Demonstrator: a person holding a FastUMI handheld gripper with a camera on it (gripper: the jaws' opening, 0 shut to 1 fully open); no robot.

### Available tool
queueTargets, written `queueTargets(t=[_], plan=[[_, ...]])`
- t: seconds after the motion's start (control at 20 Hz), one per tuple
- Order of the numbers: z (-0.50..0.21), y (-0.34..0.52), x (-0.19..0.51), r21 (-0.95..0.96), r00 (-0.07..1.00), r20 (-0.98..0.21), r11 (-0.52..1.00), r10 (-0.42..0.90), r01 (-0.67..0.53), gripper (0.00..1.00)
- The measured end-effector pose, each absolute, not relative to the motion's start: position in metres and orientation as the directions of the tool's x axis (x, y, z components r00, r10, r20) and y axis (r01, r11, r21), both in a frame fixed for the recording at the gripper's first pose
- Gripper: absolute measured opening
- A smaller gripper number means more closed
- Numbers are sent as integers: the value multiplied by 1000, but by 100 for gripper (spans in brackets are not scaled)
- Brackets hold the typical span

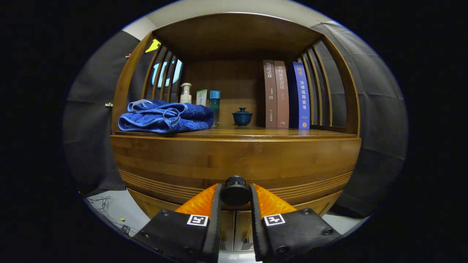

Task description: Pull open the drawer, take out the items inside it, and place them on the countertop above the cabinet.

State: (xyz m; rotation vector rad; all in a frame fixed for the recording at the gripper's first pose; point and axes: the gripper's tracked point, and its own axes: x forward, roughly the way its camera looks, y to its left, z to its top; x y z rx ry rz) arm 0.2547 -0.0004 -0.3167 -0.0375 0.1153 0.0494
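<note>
Wooden, with a grooved curved front, the brown drawer (234, 164) sits closed just ahead of the claw (236, 193), whose two fingers clamp the round black drawer knob (235, 190) from either side. To do this well, I judge the pull should run straight back, level, grip kept firm so the knob does not slip. The claw points squarely at the front, level. Above and beyond it lies the countertop (256, 132), bearing a folded blue towel (166, 117)
</note>
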Motion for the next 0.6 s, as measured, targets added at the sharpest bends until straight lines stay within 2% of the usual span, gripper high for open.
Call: queueTargets(t=[0.1,0.35,0.6], plan=[[-323,-1,252,-28,991,-126,998,50,-54,33],[-321,-1,243,-33,990,-134,999,38,-42,32],[-320,-5,203,-27,989,-144,999,41,-45,32]])
